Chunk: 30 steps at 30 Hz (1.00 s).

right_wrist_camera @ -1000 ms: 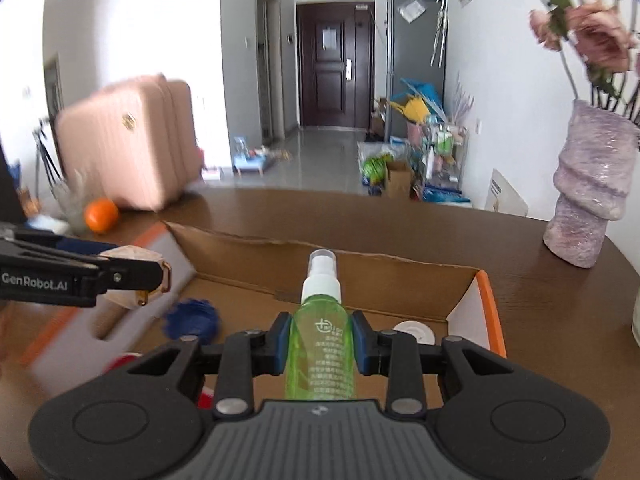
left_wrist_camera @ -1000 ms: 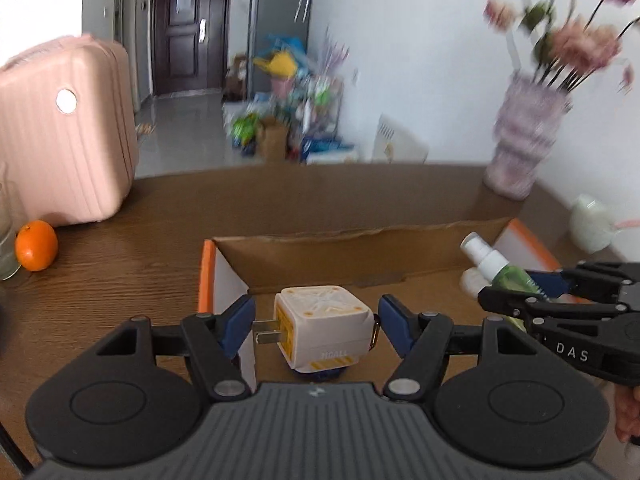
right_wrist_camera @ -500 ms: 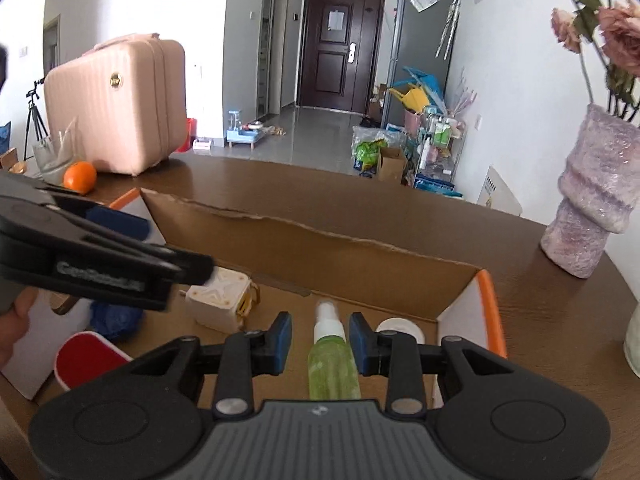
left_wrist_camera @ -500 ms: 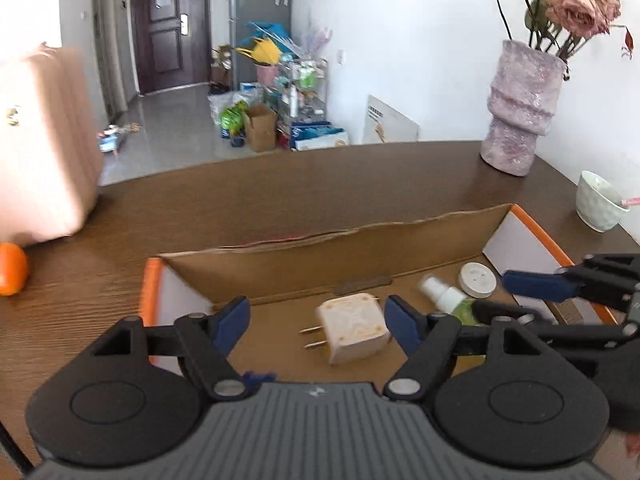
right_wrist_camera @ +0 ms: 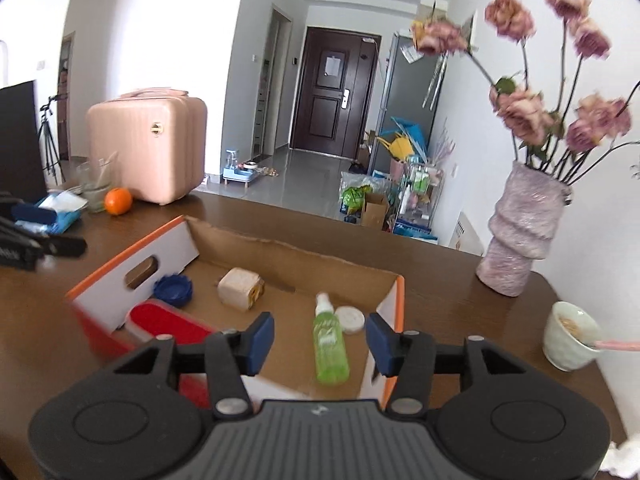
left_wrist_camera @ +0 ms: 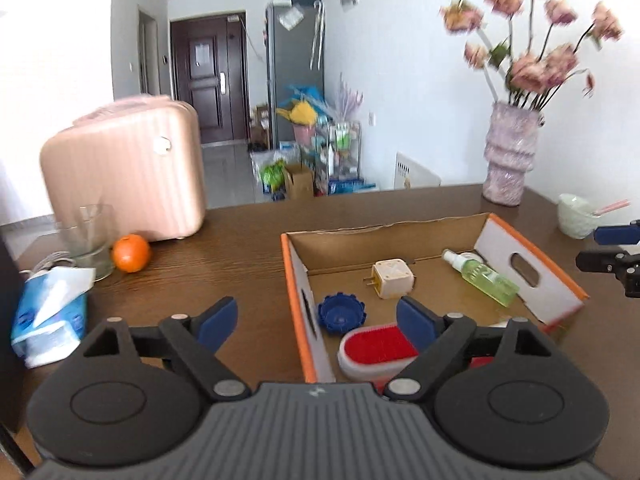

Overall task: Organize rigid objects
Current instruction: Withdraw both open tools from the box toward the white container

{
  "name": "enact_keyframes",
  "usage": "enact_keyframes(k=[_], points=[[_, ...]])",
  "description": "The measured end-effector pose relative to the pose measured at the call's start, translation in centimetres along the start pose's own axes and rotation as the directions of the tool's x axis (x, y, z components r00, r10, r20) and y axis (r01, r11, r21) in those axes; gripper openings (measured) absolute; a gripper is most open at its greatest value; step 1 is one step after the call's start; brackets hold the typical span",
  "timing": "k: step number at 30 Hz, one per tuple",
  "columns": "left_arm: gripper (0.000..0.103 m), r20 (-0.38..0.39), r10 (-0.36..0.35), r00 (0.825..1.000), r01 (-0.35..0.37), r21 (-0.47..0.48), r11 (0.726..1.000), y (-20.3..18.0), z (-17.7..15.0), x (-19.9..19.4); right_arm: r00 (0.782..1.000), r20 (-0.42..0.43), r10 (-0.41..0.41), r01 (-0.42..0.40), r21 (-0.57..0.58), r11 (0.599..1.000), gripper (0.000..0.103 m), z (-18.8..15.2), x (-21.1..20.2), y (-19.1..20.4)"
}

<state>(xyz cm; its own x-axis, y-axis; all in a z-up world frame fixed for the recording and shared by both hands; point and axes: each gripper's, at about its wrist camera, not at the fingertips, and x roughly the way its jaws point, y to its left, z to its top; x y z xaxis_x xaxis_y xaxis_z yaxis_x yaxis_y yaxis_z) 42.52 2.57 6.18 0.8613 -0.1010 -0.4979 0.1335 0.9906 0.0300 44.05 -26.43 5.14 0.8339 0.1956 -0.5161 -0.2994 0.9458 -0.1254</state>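
Five items lie in the cardboard box [left_wrist_camera: 532,268]: plug adapter [left_wrist_camera: 391,279], green spray bottle [right_wrist_camera: 329,346], blue cap [left_wrist_camera: 342,313], white lid [right_wrist_camera: 349,319], red-topped brush [left_wrist_camera: 376,350], apparently; both left gripper [left_wrist_camera: 316,314] and right gripper [right_wrist_camera: 320,338], just opening, stand wide and empty, nothing obvious left.

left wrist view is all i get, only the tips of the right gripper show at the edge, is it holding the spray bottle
Observer: No. The right gripper is open. Its jaws have just been opening and the pads touch nothing. The spray bottle lies flat on the floor of the box.
Operator: whats the white thing behind the bottle
Observer: A round white cap, lying flat beside the bottle's neck.
Operator: anything in the bowl
Observer: Yes, the bowl has something pale tan inside.
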Motion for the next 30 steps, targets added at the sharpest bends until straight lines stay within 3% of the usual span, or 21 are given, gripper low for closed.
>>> enact_keyframes(k=[5, 8, 12, 15, 17, 21, 30], points=[[0.093, 0.073, 0.052, 0.996, -0.055, 0.044, 0.998, -1.1, -4.3, -5.9, 0.998, 0.062, -0.014, 0.012, 0.039, 0.999, 0.059, -3.0, -5.7, 1.5], [0.096, 0.102, 0.069, 0.992, -0.071, 0.015, 0.997, -1.2, -7.1, -8.8, 0.996, 0.089, -0.028, 0.02, 0.088, 0.996, 0.061, -5.2, -8.5, 2.3], [0.1, 0.098, 0.069, 0.993, -0.061, -0.082, 0.995, -1.1, -11.2, -11.7, 0.993, 0.103, -0.065, 0.05, 0.137, 0.989, 0.061, -8.2, -11.0, 3.5], [0.1, 0.087, 0.085, 0.993, -0.076, -0.108, 0.991, -1.2, -14.0, -13.0, 0.988, 0.095, -0.12, 0.106, 0.143, 0.984, 0.062, -10.2, -12.2, 4.3], [0.101, 0.063, 0.08, 0.995, -0.073, -0.106, 0.992, -1.4, -15.4, -13.4, 0.991, 0.073, -0.114, 0.102, 0.155, 0.983, 0.062, -11.6, -12.9, 4.7], [0.101, 0.023, 0.077, 0.997, -0.074, -0.1, 0.992, -1.8, -16.3, -13.4, 0.993, 0.045, -0.112, 0.105, 0.143, 0.984, 0.068, -13.3, -13.5, 5.1], [0.103, 0.038, 0.035, 0.999, -0.032, -0.076, 0.997, -3.0, -15.8, -12.5, 0.992, 0.052, -0.116, 0.107, 0.144, 0.984, 0.071, -13.2, -13.4, 5.5]])
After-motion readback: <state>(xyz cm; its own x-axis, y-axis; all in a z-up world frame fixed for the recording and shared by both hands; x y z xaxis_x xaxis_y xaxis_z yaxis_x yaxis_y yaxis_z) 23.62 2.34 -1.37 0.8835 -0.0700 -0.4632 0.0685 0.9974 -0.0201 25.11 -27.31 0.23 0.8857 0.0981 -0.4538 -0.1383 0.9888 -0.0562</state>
